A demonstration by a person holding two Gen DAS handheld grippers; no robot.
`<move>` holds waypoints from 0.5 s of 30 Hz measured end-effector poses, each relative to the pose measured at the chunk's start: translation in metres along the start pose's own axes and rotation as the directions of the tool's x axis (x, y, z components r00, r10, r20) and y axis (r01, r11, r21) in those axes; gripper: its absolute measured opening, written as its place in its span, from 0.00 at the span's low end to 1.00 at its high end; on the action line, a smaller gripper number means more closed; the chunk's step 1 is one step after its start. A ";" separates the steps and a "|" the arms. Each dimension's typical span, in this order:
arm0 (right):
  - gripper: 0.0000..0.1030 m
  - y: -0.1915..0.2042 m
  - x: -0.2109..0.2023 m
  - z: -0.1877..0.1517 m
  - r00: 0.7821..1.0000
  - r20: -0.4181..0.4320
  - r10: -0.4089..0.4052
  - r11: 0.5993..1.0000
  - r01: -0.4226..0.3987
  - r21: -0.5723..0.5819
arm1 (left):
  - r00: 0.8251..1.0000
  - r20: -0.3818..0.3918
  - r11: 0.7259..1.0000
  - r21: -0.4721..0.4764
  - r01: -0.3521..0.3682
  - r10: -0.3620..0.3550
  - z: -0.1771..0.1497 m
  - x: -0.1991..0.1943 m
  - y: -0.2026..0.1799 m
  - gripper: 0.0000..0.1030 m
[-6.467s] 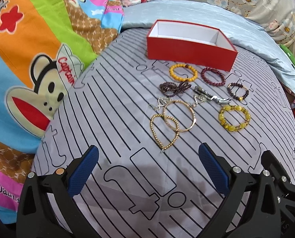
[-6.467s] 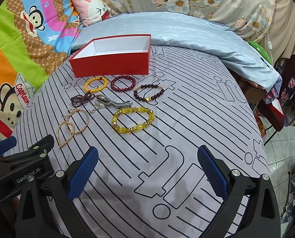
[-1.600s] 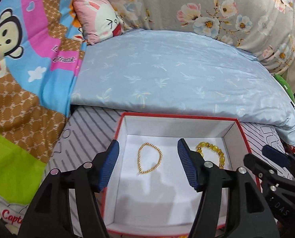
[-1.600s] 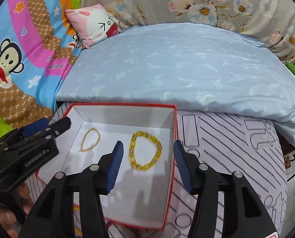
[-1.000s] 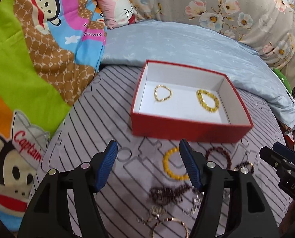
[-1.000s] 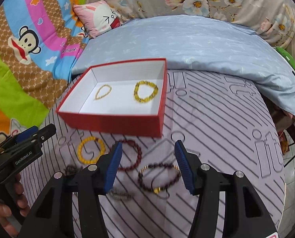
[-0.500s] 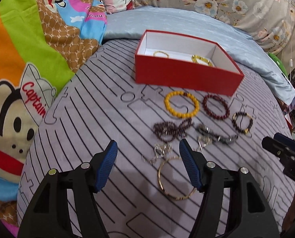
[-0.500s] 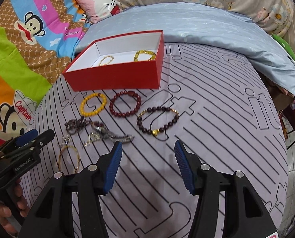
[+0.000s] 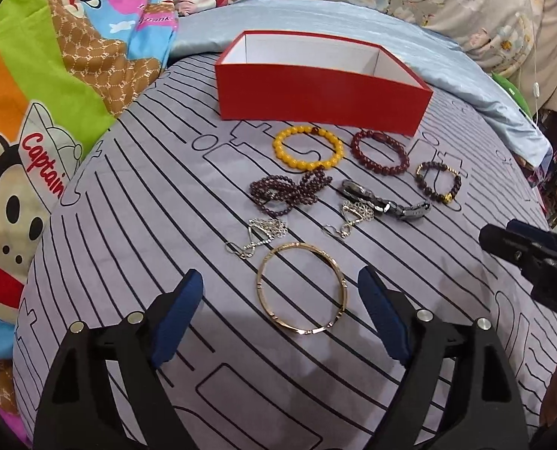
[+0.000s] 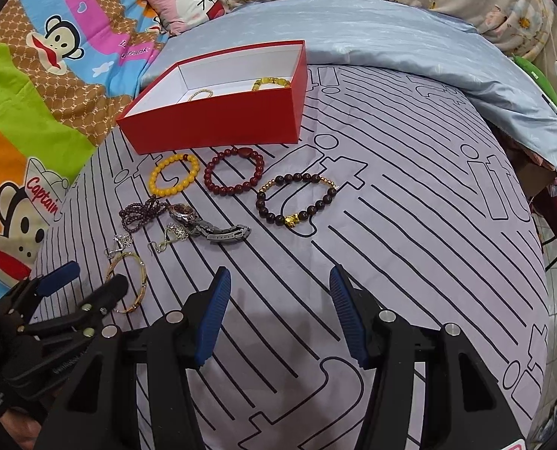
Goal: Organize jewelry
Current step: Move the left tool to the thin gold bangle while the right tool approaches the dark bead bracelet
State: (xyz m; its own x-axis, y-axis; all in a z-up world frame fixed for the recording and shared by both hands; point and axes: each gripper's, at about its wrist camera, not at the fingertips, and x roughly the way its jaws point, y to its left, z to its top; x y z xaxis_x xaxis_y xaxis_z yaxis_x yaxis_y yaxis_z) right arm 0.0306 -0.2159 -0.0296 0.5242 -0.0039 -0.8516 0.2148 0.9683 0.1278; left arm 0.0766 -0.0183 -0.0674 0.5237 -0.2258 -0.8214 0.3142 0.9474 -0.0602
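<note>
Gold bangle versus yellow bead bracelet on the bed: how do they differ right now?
The gold bangle is a thin, smooth metal hoop; the yellow bead bracelet is a ring of round beads. The bangle lies between the open left gripper fingers; the bead bracelet lies beside the red box. The bangle looks wider. Both lie flat, outside the box.

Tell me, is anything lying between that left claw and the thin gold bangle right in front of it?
Nothing visible does. The left gripper is open, and the gold bangle lies flat on the striped bedspread right between its blue fingers. The silver earrings lie just beyond the bangle, not in the path.
</note>
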 end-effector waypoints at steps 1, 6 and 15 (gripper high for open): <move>0.52 0.001 0.000 0.000 1.000 0.000 0.000 1.000 0.000 -0.001 | 1.000 -0.011 1.000 -0.001 0.003 -0.003 0.000 0.003 -0.001 0.78; 0.52 0.002 0.003 0.000 1.000 -0.007 0.002 1.000 -0.002 -0.005 | 0.999 -0.036 1.000 0.012 -0.018 0.019 -0.004 0.013 -0.007 0.78; 0.52 0.008 0.005 -0.001 1.000 -0.015 0.008 1.000 -0.008 -0.015 | 0.998 -0.032 0.998 0.033 -0.046 0.047 -0.005 0.018 -0.009 0.70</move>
State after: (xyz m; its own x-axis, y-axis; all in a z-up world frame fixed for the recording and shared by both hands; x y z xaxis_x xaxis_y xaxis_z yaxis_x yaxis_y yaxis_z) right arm 0.0339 -0.2078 -0.0337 0.5133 0.0078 -0.8582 0.1976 0.9720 0.1271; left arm 0.0787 -0.0301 -0.0845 0.5122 -0.1734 -0.8412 0.3157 0.9488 -0.0034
